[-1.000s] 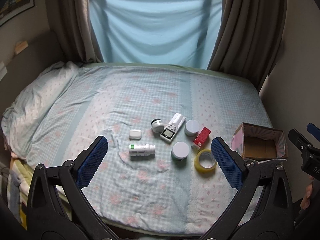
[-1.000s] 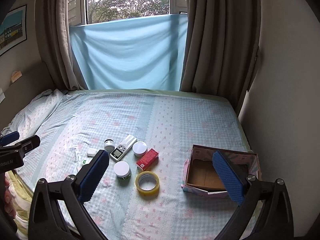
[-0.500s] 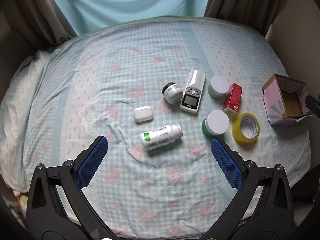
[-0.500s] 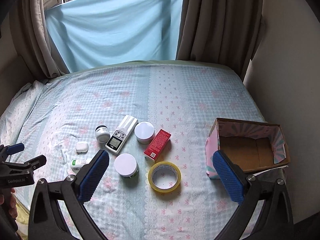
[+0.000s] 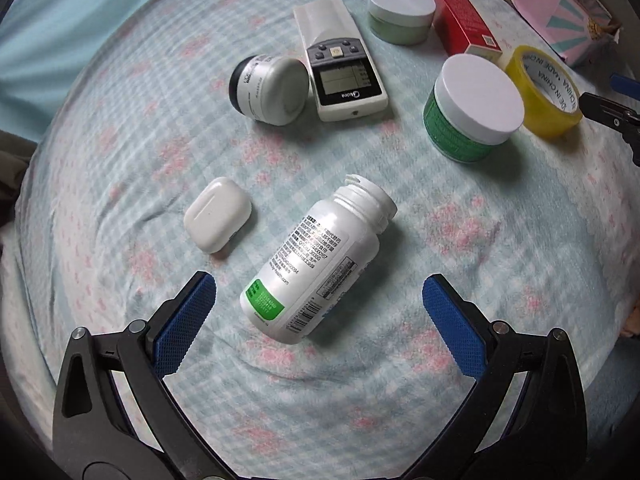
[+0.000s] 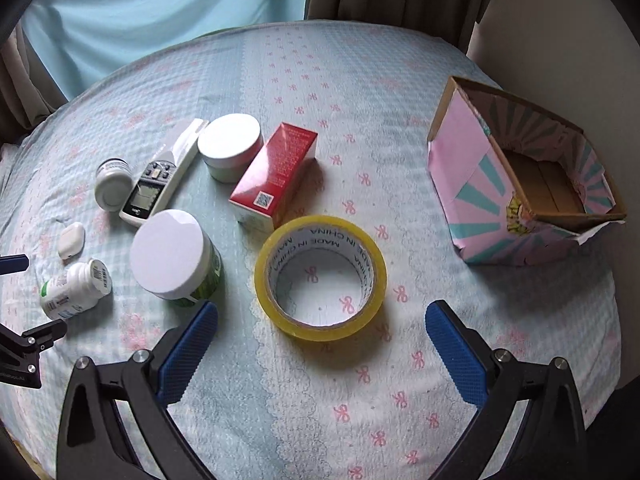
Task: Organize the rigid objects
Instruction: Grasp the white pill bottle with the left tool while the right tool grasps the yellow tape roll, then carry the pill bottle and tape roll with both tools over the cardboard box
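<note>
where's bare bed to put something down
Free: the strip between the yellow tape roll and the pink cardboard box, and the far bed toward the blue curtain. Crowded: around the white-lidded green jar.

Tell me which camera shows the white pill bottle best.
Left wrist view: the white pill bottle lies large and centred between the open fingers, label readable. The right wrist view shows it small at the left edge.

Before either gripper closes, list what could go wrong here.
1. The bottle lies on its side on soft bedding and could roll as the open left gripper closes.
2. It appears uncapped; anything inside might spill if tipped.
3. The right gripper hovers near the tape, which lies flat and could slip.
</note>
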Motion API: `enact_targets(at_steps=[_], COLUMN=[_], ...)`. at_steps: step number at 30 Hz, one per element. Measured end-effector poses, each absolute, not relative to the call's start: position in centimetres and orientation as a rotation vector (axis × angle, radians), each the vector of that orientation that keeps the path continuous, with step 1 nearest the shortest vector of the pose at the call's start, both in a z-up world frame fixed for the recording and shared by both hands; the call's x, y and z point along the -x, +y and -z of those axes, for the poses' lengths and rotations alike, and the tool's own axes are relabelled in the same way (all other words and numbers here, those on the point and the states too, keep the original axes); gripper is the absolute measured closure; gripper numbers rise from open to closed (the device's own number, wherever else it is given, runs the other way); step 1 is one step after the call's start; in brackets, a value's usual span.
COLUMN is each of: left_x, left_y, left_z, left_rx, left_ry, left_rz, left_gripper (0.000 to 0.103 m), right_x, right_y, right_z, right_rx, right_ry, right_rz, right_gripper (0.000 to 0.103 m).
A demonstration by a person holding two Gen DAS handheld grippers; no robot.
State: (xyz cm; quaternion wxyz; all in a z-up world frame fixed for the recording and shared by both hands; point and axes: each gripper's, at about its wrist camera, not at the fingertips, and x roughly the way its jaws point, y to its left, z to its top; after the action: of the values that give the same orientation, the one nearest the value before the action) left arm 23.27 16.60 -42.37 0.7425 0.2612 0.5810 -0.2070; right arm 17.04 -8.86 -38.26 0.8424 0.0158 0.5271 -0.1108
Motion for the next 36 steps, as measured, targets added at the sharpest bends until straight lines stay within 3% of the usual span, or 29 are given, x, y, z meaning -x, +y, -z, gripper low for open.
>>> enact_targets(at_steps=[10,15,19,22,23,24,36], left_x=[-23.2,-23.0,-23.2,-24.1,-24.3,-24.9,-25.6], left_y=[14.4,13.2,12.3,12.2,12.3,12.4,15.8], left_z=[47.2,47.6,47.7,47.6,47.6,47.4,46.8], left_rx=[-0.829,-0.854,-0.857,-0.844,-0.846,-0.841,-0.682], left_ry=[1.241,1.26,1.278,1.294,1.293,1.3,1.35], left_rz=[0.681,0.822,0.845,0.831,0.821,0.82,0.761], left_gripper=[0.002,0.023,0.03,0.041,0.05,0.051,0.052], right_x=[-17.8,-19.2,-20.2,-21.1,-21.2,-21.4,-21.9], right_y=[-9.8,-9.6,-9.9,-10.3,-10.4,-10.5,-10.0], right_z=[44.3,44.8,44.9,44.8,44.7,44.7,44.0], right_rx=[-0.111,-0.131,-0.129,-0.108,-0.113,-0.123,-0.103], right_ry=[1.13,1.104,1.1,1.1,1.103,1.11,1.135], right_rz=[0.266,0.284,0.3,0.309,0.298,0.282,0.263], right_gripper=[0.0,0.0,0.0,0.001,0.004,0.007,0.008])
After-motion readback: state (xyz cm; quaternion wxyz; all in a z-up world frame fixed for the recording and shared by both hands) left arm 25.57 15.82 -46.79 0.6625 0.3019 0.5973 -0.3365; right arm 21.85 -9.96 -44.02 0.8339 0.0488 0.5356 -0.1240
